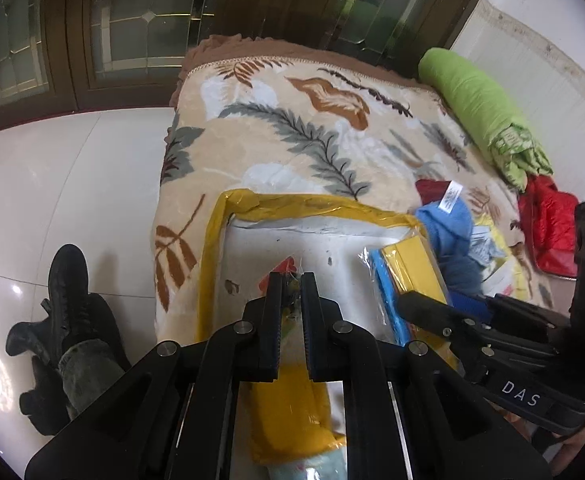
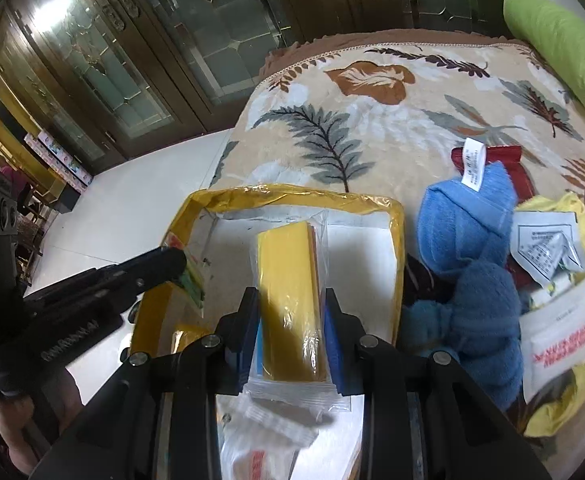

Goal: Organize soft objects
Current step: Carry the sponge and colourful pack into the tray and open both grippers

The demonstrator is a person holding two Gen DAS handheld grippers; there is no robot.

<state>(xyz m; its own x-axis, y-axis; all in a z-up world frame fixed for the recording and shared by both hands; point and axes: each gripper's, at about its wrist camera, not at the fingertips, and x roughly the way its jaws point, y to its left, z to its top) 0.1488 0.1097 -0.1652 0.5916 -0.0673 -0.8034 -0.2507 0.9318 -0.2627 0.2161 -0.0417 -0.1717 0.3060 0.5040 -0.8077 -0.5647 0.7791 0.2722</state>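
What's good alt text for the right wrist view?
The right gripper is shut on a clear-wrapped pack of yellow and blue cloths, holding it over an open white box with yellow taped edges on a leaf-patterned blanket. The left gripper pinches a small packet at the box's left wall; blue towels lie to the right.

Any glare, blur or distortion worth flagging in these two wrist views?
Left wrist view: glare spots on the floor tiles, strong fisheye bending of the bed. Right wrist view: bright reflection on the cabinet glass, and the plastic bag near the lens looks blurred.
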